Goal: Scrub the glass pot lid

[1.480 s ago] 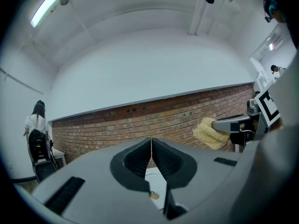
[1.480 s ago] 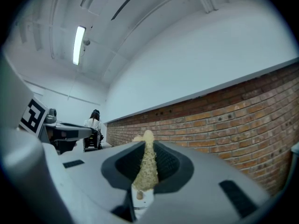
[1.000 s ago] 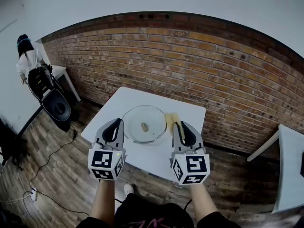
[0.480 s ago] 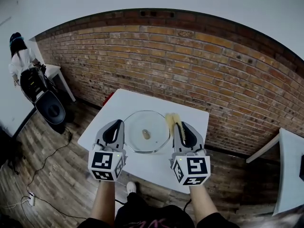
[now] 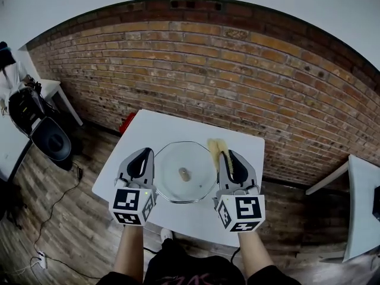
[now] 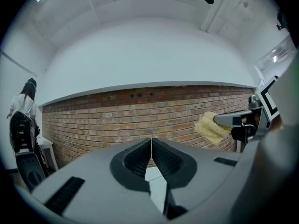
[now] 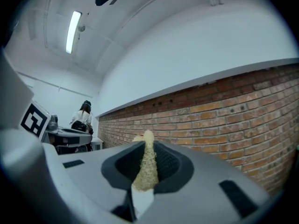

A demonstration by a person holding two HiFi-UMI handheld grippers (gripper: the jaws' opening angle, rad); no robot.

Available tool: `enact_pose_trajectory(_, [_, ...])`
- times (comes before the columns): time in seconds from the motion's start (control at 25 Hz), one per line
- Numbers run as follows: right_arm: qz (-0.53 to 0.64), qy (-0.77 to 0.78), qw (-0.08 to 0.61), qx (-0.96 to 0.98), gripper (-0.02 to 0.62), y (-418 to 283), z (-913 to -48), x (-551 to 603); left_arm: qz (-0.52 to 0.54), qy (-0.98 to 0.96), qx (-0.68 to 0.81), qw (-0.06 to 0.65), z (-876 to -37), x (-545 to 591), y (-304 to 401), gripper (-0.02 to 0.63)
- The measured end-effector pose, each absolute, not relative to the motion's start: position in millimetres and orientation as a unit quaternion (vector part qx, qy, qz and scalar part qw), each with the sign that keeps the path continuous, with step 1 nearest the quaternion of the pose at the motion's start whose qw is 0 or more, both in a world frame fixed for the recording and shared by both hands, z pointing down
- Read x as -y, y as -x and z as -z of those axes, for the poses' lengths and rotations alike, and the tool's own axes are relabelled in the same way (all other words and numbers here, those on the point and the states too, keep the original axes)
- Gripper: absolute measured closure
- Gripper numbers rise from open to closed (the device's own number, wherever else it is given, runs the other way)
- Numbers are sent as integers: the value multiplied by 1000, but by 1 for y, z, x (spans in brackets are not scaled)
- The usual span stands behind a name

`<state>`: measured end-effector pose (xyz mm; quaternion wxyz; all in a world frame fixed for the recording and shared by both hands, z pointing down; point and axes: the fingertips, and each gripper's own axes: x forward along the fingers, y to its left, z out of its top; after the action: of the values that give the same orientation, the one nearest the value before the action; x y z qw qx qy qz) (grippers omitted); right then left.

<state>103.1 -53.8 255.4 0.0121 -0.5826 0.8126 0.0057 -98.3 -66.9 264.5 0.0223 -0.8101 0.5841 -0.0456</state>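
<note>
A round glass pot lid [image 5: 184, 171] with a small knob [image 5: 184, 174] lies flat on the white table [image 5: 249, 146]. My left gripper [image 5: 144, 154] hovers over the lid's left side, jaws shut with nothing between them [image 6: 151, 154]. My right gripper [image 5: 226, 155] hovers over the lid's right side, shut on a yellow sponge [image 5: 215, 147] that sticks out past its tips toward the wall. In the right gripper view the sponge [image 7: 146, 164] stands squeezed between the pads. The left gripper view shows the same sponge [image 6: 211, 127] in the right gripper's tips at the right.
A brick wall [image 5: 237, 82] rises right behind the table. A red object [image 5: 126, 123] sits on the floor by the table's far left corner. Another white table [image 5: 362, 200] stands at the right. A person [image 5: 8, 79] and a dark chair [image 5: 44, 132] are at the far left.
Both grippers have come forward over the table, from its near edge to either side of the lid. The sponge rode along in the right gripper. The lid has stayed put.
</note>
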Motion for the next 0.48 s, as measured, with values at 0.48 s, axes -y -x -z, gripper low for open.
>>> enact_pose_trajectory(0.48, [4, 620, -6, -785, 538, -65, -263, 114, 52, 836, -547, -7, -285, 142, 135, 592])
